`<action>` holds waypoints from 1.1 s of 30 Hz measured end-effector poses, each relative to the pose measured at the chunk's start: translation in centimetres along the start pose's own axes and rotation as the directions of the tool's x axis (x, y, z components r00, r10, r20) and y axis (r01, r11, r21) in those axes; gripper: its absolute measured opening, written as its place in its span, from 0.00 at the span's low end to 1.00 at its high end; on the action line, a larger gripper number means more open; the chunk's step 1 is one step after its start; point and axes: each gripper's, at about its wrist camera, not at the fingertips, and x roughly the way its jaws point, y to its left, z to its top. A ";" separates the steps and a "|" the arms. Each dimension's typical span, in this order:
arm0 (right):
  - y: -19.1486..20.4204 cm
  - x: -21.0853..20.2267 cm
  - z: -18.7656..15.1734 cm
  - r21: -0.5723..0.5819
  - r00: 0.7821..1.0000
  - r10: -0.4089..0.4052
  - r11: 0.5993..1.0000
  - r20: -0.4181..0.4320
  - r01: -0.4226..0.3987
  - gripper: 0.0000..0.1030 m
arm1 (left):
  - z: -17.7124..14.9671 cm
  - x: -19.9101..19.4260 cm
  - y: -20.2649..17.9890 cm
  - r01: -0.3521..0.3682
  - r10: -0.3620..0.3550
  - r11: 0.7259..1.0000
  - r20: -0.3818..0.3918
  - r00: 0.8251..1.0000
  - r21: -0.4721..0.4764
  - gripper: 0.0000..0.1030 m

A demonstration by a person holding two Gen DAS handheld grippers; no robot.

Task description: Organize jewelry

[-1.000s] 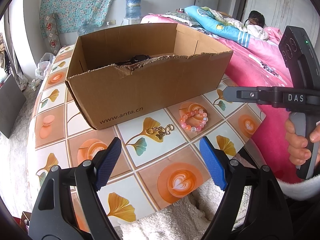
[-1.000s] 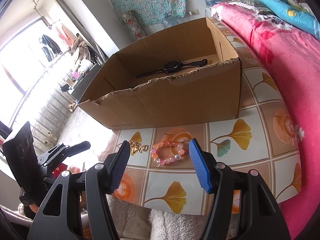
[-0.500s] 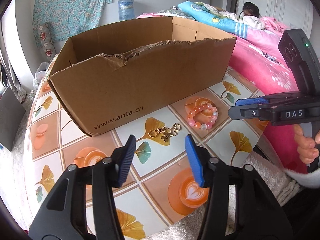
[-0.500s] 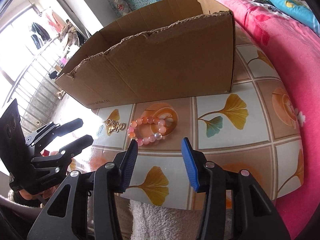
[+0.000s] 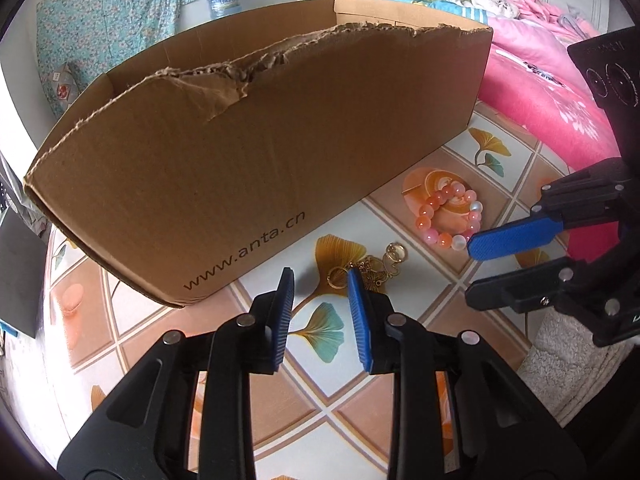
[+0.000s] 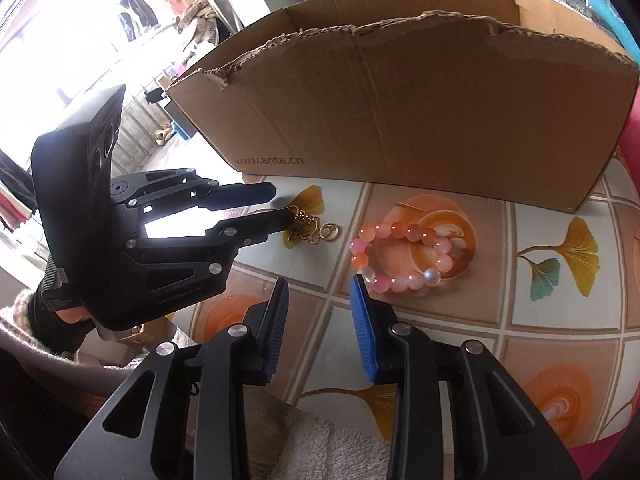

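Note:
A gold chain trinket [image 5: 374, 270] and a pink-orange bead bracelet [image 5: 448, 216] lie on the patterned tabletop [image 5: 160, 312] in front of a brown cardboard box [image 5: 260, 140]. My left gripper [image 5: 320, 280] hovers low with its jaws closing. The chain sits at its right fingertip and the pads are not pressing it. In the right wrist view my right gripper [image 6: 319, 286] is also closing, with the bracelet [image 6: 400, 256] just off its right fingertip and nothing between the pads. The left gripper [image 6: 276, 204] reaches the chain [image 6: 316, 228] from the left. The box's inside is hidden.
A bed with a pink quilt [image 5: 540, 92] borders the table on the right, and a person lies at its far end. White fleecy cloth [image 6: 304, 440] hangs over the near table edge. The right gripper [image 5: 470, 268] is close beside the left one.
Both grippers have sunk toward the table and come close to the jewelry, and both pairs of jaws have narrowed. The box's inside, with a black watch, has dropped out of sight.

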 end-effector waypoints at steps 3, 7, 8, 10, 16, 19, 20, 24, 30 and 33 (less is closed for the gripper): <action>0.5 0.8 0.3 -0.010 1.000 0.009 1.000 -0.010 -0.009 0.25 | 0.2 0.0 -0.1 0.024 -0.024 0.999 -0.001 1.000 0.022 0.21; 0.3 1.4 0.7 -0.004 1.000 0.018 1.000 -0.006 -0.019 0.22 | 0.3 0.1 0.1 0.063 -0.063 0.998 0.000 0.998 0.023 0.16; 0.2 1.5 0.8 0.000 1.000 0.016 1.000 -0.003 -0.016 0.22 | 0.4 0.2 0.1 0.067 -0.067 0.997 0.001 0.998 0.026 0.15; -0.1 1.5 1.1 0.013 1.000 0.007 1.000 0.006 -0.008 0.21 | 0.4 0.2 0.2 0.080 -0.081 0.996 0.007 0.997 0.028 0.14; -1.6 1.1 1.4 0.063 0.998 -0.046 0.997 0.033 0.044 0.21 | 0.4 0.2 0.0 0.086 -0.087 0.996 0.023 0.996 0.039 0.11; -1.3 0.8 1.2 0.041 0.997 -0.057 0.998 0.056 0.055 0.21 | 0.3 0.1 -0.1 0.082 -0.083 0.996 0.024 0.996 0.041 0.11; -0.8 0.8 1.4 0.021 0.996 -0.062 0.998 0.064 0.060 0.21 | 0.2 0.1 -0.1 0.077 -0.078 0.996 0.025 0.997 0.037 0.11; 1.0 1.1 2.1 -0.093 0.989 -0.114 0.988 0.091 0.123 0.21 | -0.1 -0.1 0.2 0.061 -0.062 0.998 0.025 0.998 0.009 0.11; 1.6 2.7 2.7 -0.201 0.989 -0.137 0.969 0.063 0.147 0.21 | -0.5 -0.3 0.7 0.048 -0.048 0.999 0.026 0.999 -0.016 0.11; 2.9 3.9 3.5 -0.234 0.990 -0.133 0.962 0.054 0.142 0.21 | -0.6 -0.3 0.9 0.047 -0.046 0.999 0.027 0.999 -0.022 0.11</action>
